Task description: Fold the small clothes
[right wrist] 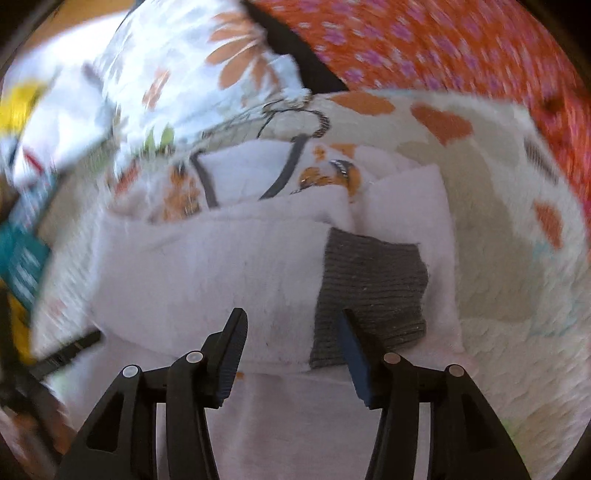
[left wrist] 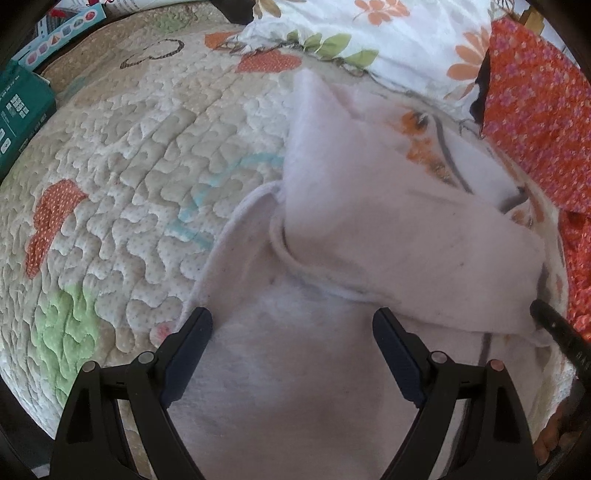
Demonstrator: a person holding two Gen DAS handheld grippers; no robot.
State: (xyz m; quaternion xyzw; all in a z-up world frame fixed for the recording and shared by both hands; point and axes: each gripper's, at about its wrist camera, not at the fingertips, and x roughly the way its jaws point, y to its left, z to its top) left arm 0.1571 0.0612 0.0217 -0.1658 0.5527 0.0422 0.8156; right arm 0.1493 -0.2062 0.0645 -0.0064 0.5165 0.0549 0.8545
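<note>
A small white fleece garment with an orange and grey print lies on the quilted mat. One part is folded across its body. My left gripper is open just above the garment's near part, holding nothing. In the right wrist view the same garment shows with a grey ribbed cuff lying on the folded sleeve. My right gripper is open over the garment beside that cuff, and empty. Its fingertip shows at the garment's right edge in the left wrist view.
A white floral cloth lies at the far edge and an orange flowered cloth at the right. A teal box sits at the mat's left edge. The right wrist view is motion-blurred.
</note>
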